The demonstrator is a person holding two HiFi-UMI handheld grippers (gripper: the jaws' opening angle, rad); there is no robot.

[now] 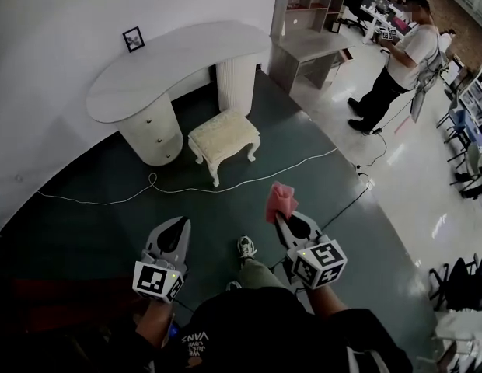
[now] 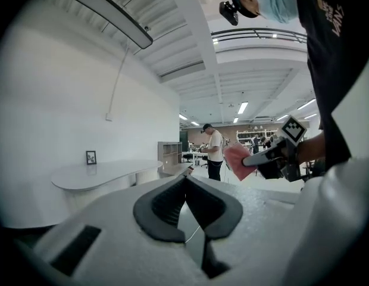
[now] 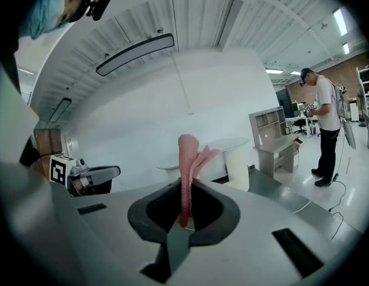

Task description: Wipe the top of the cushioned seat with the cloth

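Note:
The cream cushioned seat [image 1: 223,134] is a small stool with curved legs, standing on the dark floor in front of the white curved desk [image 1: 175,62]. My right gripper [image 1: 284,217] is shut on a pink cloth [image 1: 281,201], held in the air well short of the stool; in the right gripper view the pink cloth [image 3: 187,165] stands up between the jaws. My left gripper [image 1: 177,225] is held at the lower left, shut and holding nothing. The left gripper view shows its jaws closed, with the pink cloth [image 2: 238,160] off to the right.
A white cable [image 1: 225,183] runs across the floor in front of the stool. A grey shelved desk [image 1: 307,29] stands behind to the right. A person [image 1: 396,64] stands on the light floor at the far right. My shoe [image 1: 246,247] shows between the grippers.

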